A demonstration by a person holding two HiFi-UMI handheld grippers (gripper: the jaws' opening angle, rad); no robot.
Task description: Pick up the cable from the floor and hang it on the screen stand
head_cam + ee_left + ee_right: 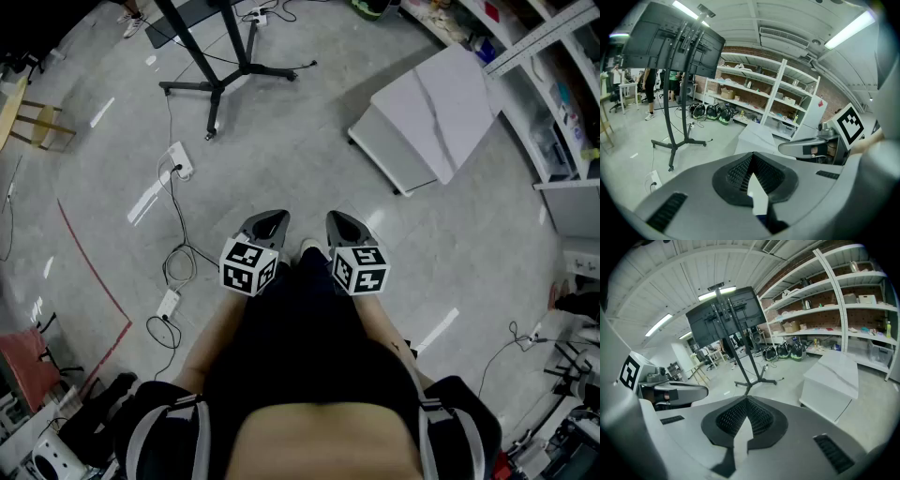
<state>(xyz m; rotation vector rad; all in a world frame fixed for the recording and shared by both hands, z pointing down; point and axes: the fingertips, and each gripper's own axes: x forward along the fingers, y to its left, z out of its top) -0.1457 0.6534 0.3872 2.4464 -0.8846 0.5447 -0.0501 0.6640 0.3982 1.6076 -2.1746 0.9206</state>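
Task not yet begun: the left gripper (267,223) and right gripper (342,225) are closed and empty, held in front of the person, while the cable (185,246) lies on the floor (309,159), apart from the screen stand (220,82); pickup and hanging both remain

Grey left gripper (271,219), grey right gripper (338,219), black-and-white marker cubes (249,266), black clothing (309,342)
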